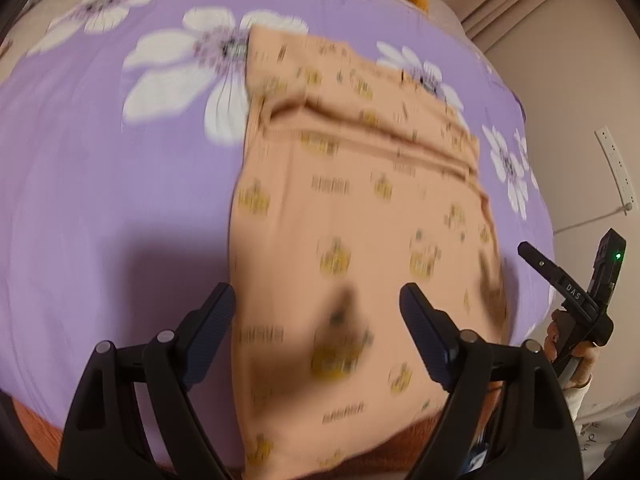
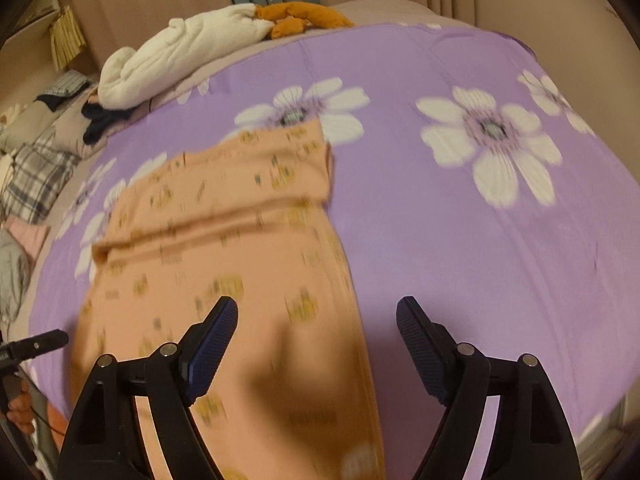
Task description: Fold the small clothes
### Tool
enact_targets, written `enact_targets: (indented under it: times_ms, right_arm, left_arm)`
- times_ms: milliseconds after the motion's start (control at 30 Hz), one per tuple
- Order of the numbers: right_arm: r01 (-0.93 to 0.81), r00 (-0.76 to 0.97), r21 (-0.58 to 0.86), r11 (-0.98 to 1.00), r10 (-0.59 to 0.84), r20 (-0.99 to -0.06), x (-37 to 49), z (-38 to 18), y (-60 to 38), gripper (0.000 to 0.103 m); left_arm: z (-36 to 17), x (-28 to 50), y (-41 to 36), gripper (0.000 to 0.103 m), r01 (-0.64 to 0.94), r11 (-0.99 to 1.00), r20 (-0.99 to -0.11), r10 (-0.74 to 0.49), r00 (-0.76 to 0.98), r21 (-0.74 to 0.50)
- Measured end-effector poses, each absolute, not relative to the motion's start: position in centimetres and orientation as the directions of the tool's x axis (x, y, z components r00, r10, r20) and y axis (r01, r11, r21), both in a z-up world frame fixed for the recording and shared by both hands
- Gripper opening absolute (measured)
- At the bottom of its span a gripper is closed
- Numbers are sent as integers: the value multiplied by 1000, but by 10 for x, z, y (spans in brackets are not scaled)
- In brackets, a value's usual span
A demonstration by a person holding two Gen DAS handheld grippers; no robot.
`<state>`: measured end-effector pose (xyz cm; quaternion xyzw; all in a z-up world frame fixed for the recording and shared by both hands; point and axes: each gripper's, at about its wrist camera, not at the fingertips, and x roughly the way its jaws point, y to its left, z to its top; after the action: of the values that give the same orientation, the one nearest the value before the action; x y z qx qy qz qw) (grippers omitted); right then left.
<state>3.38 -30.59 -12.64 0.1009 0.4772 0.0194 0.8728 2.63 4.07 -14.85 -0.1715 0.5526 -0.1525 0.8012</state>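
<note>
A small peach garment (image 1: pixel 352 208) with yellow prints lies flat on the purple flowered bedsheet (image 1: pixel 100 184), with a fold across its far part. My left gripper (image 1: pixel 318 306) is open and empty, hovering above the garment's near left edge. The right gripper shows at the right edge of the left wrist view (image 1: pixel 568 280). In the right wrist view the garment (image 2: pixel 224 240) lies left of centre on the sheet (image 2: pixel 480 260). My right gripper (image 2: pixel 317 318) is open and empty above the garment's near right edge. The left gripper's tip (image 2: pixel 36 346) shows at the far left.
A white cloth bundle (image 2: pixel 180 56) and an orange cloth (image 2: pixel 300 16) lie at the far end of the bed. Piled clothes (image 2: pixel 36 176), some plaid, lie to the left. A wall with a power strip (image 1: pixel 616 168) is on the right.
</note>
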Motion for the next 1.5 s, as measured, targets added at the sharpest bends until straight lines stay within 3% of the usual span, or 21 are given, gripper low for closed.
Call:
enact_targets:
  times_ms: [100,267,500,633,733,933,1200,1500]
  right_arm:
    - [75,511,172,982,110,-853,14,-139,-305,81]
    - [95,474,179,979,114,-873,-9,-152,-309,59]
    - [59,437,148,987,108,-893,-25,-161,-298,39]
    - [39,427,162,986,130,-895,-27,-163,-293,21]
    - [18,426,175,984,151,-892,-26,-162,-289,7]
    - [-37,498,305,952,282,-820,-19,-128,-287,6]
    - [-64,632,316,947,283,-722,26,-80,-298,6]
    - [43,559,306,951,231,-796,101,-137,-305,6]
  left_arm:
    - [-159,9,42,82,30,893,-837,-432,337,-449]
    - [-167,-3,41,71,18,912,-851,-389,352,-410]
    - [-173,-4,33,58,25,932,-876,-348,333,-361]
    - [-176,-8,32,38,22,917,-869,-385,312,-398]
    - [-178,-9,32,7,21,907,-863,-407,299,-420]
    - [-148,-10,34,6,48,862,-790,-483,378,-505]
    - [-114,29,49,6,62,864,-744,-465,479,-500]
    - [-149,97,46,7,26,887,-789,-423,447,-461]
